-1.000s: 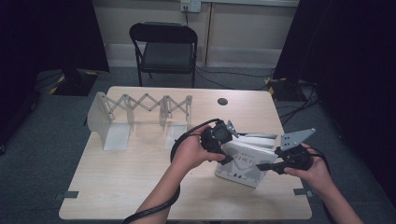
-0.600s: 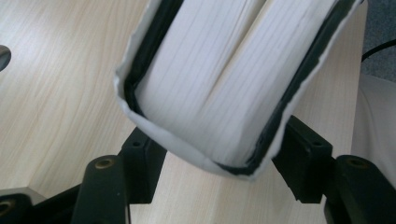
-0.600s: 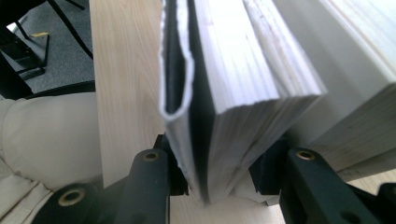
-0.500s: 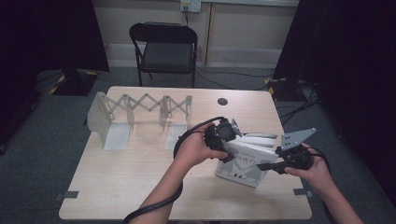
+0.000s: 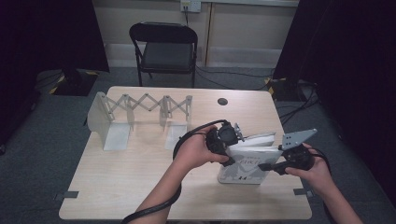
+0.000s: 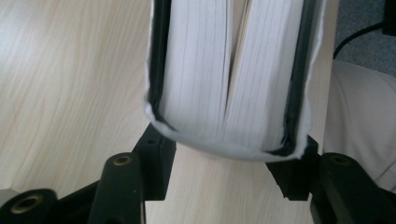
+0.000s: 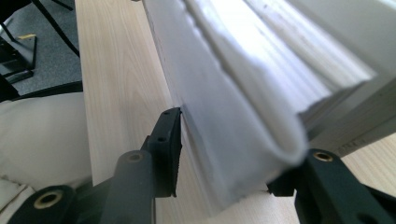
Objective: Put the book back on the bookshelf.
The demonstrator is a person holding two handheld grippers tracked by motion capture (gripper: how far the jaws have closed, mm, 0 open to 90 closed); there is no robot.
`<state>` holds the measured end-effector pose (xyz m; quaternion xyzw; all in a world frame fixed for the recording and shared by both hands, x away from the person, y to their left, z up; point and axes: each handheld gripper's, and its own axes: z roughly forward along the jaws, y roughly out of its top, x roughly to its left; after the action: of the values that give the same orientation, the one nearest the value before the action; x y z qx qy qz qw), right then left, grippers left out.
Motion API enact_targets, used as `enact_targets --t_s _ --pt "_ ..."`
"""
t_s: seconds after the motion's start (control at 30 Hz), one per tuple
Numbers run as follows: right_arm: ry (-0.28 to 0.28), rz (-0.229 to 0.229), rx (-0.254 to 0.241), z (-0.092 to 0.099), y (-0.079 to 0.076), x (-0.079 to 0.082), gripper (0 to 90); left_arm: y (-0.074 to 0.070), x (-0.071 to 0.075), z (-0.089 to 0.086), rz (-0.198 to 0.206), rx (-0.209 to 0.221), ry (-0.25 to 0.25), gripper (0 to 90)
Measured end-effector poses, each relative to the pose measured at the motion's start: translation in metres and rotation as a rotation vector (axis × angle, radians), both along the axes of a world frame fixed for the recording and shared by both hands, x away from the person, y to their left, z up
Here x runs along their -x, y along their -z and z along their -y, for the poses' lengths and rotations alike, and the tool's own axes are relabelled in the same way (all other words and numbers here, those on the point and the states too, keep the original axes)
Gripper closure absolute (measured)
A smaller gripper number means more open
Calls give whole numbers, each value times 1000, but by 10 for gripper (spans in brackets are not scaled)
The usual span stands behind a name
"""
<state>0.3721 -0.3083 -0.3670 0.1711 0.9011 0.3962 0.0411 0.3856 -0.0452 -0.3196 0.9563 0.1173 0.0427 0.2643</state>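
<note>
A thick book in a white cover [image 5: 243, 161] stands on edge at the right of the wooden table [image 5: 140, 186]. My left gripper [image 5: 229, 140] grips its upper left corner. In the left gripper view the jaws have just been closing, and the pads [image 6: 156, 158] press on both covers of the book [image 6: 233, 70]; the left gripper [image 6: 229, 156] is shut on it. My right gripper [image 5: 267, 165] is at the book's right side. Its jaws have just been opening: the book [image 7: 243, 107] lies between them, and the left pad [image 7: 170, 140] is nearly clear of the cover, so the right gripper [image 7: 229, 154] is open.
An extending wooden rack with white end plates [image 5: 140, 107] stands at the table's back left. A dark round hole [image 5: 222, 101] sits near the far edge. A black folding chair [image 5: 166, 46] is beyond the table, and cables lie on the floor at right.
The book has been tipped from a lean to nearly upright. The left gripper moved slightly right along with it. The right hand stayed where it was.
</note>
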Motion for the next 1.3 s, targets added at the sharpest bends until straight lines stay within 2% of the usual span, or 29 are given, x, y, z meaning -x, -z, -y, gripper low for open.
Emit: enact_targets --t_s 0.13,0.27,0.37,0.53,0.7,0.83,0.9,1.0,1.1,1.3 --pt "4 9 8 -1 0 1 540 -4 0 5 -7 21 -15 442" --pt "3 10 12 -1 0 1 533 -7 -1 11 -6 4 -16 430" --pt "1 14 14 0 1 1 525 -9 -1 13 -23 -8 -18 436" --pt "19 4 18 4 5 2 494 -10 2 14 -30 -17 8 479" --pt "40 -2 26 12 8 2 476 -10 6 13 -15 -12 14 500" --pt "60 1 33 18 10 2 427 -10 8 14 -23 -15 -10 503" --pt "89 7 36 21 12 1 401 -11 8 15 -28 -23 -25 489" --pt "94 1 19 22 13 0 402 -12 7 17 -17 -43 -25 472" --pt "91 6 26 20 14 1 396 -13 7 20 -1 -45 -24 460" --pt "97 20 31 18 15 1 391 -14 5 29 5 -55 -17 443"
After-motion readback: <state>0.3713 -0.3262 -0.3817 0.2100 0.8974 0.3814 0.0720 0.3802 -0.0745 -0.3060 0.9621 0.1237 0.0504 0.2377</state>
